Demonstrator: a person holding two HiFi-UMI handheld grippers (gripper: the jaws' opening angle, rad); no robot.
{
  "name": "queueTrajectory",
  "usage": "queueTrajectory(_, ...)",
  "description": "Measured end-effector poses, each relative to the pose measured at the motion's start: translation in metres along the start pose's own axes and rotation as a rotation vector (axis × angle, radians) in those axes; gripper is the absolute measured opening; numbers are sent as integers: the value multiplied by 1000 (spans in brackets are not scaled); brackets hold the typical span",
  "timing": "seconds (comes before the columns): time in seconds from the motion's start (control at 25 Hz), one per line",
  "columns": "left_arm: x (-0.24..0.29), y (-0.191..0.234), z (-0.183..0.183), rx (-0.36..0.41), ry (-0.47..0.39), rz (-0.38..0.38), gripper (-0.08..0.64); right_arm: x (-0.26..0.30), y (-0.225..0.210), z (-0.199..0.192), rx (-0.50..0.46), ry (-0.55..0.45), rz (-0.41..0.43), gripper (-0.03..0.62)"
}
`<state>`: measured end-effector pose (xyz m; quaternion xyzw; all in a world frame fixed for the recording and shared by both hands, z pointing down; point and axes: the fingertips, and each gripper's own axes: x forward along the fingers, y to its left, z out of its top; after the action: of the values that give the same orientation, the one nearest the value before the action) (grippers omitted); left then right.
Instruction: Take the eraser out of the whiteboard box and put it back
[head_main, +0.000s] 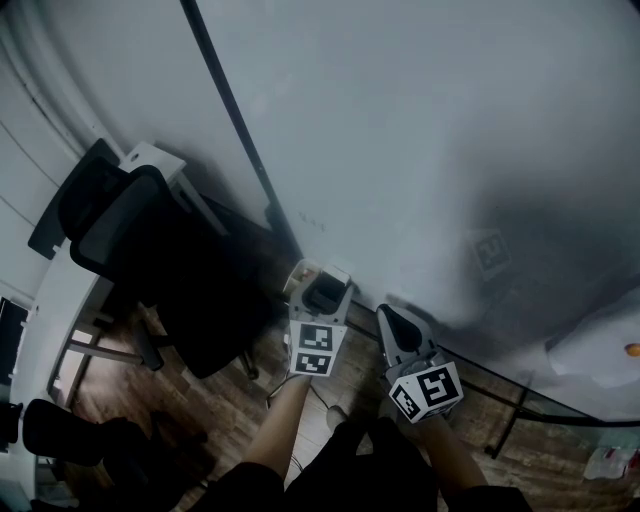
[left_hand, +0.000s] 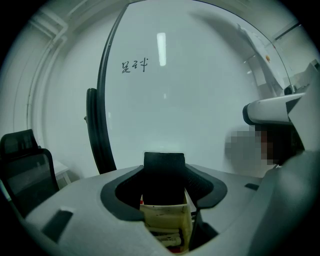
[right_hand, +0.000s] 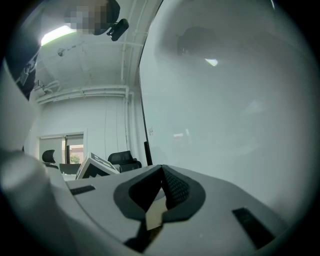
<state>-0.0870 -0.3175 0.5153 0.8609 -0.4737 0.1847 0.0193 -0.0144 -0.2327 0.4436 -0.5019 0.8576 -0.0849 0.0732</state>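
My left gripper (head_main: 322, 293) is held up close to the whiteboard (head_main: 430, 140), shut on the eraser (head_main: 324, 295). In the left gripper view the eraser (left_hand: 164, 172) is a black block with a worn beige underside, standing upright between the jaws of the left gripper (left_hand: 164, 189). To its right, my right gripper (head_main: 386, 316) has its jaws brought together to a point with nothing between them; the right gripper view shows this gripper (right_hand: 161, 172) the same way, facing the board. No whiteboard box shows in any view.
A black office chair (head_main: 150, 260) stands at the left beside a white desk (head_main: 60, 300). The whiteboard's dark frame bar (head_main: 240, 130) runs diagonally down to the grippers. Handwriting (left_hand: 135, 65) marks the board. A glass surface (head_main: 560, 405) lies at the lower right above the wooden floor.
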Motion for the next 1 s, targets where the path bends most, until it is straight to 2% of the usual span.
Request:
queueTrajectory(0.52,-30,4,40,-6,-154,24,233,-2,9,7,-17,-6,30,3)
queueTrajectory(1.0,-66,2,72,-39,-253,42,233,-6,21,23,-19,-41,64,2)
